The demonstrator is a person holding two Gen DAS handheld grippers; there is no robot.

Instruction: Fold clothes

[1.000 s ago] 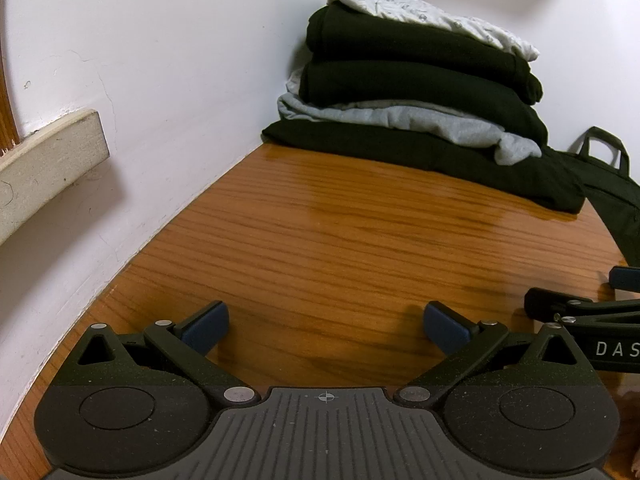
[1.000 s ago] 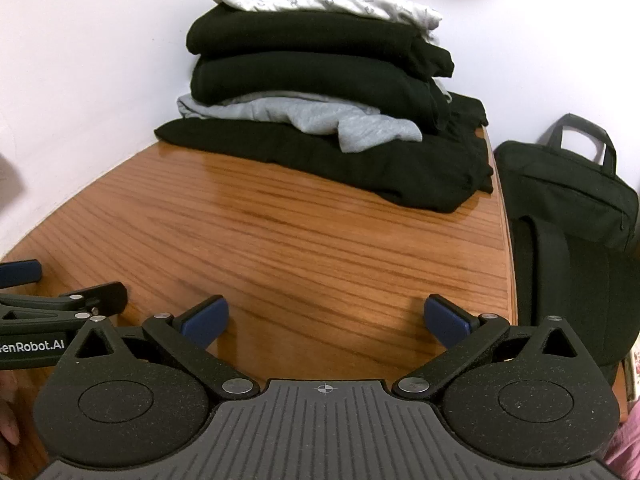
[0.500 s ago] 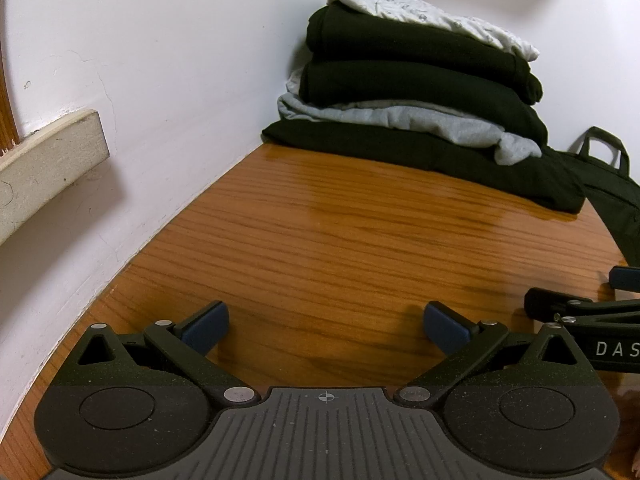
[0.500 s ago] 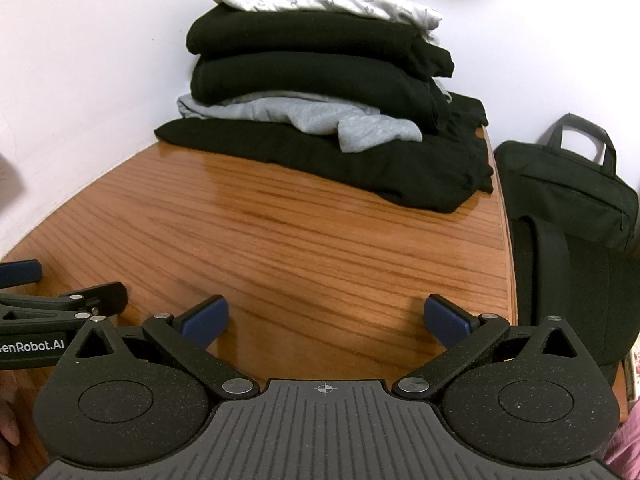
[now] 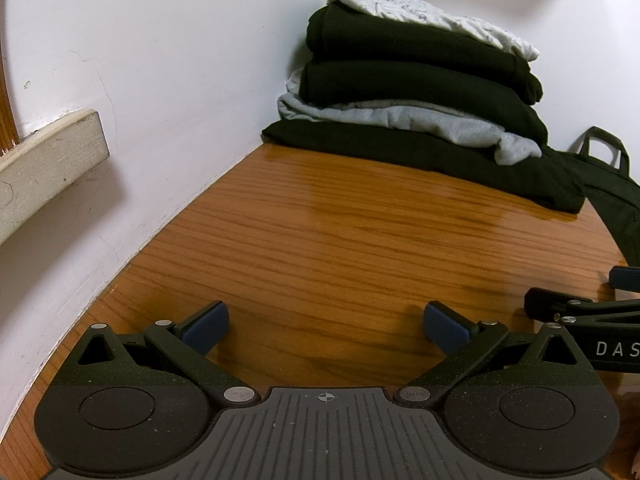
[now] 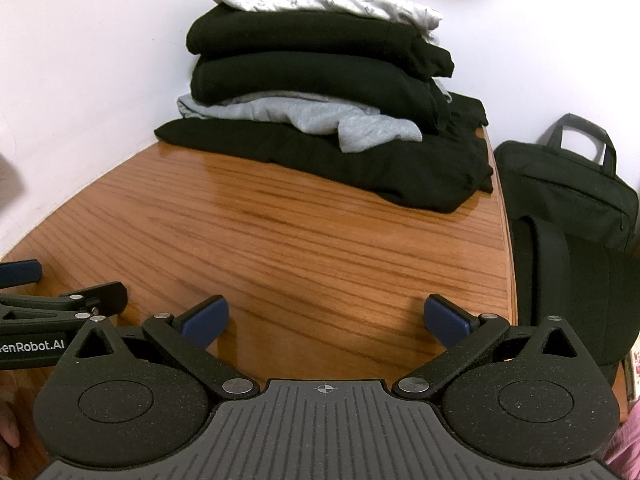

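Note:
A stack of folded clothes sits in the far corner of the wooden table: a black garment at the bottom, a grey one, two thick black ones and a white patterned one on top. My left gripper stands open low over the near table, nothing between its blue pads. My right gripper is open too, side by side with the left and well short of the stack. Each gripper shows at the edge of the other's view.
White walls close the table on the left and behind the stack. A pale wooden ledge juts from the left wall. A dark bag with handles stands off the table's right edge. Bare wood lies between the grippers and the stack.

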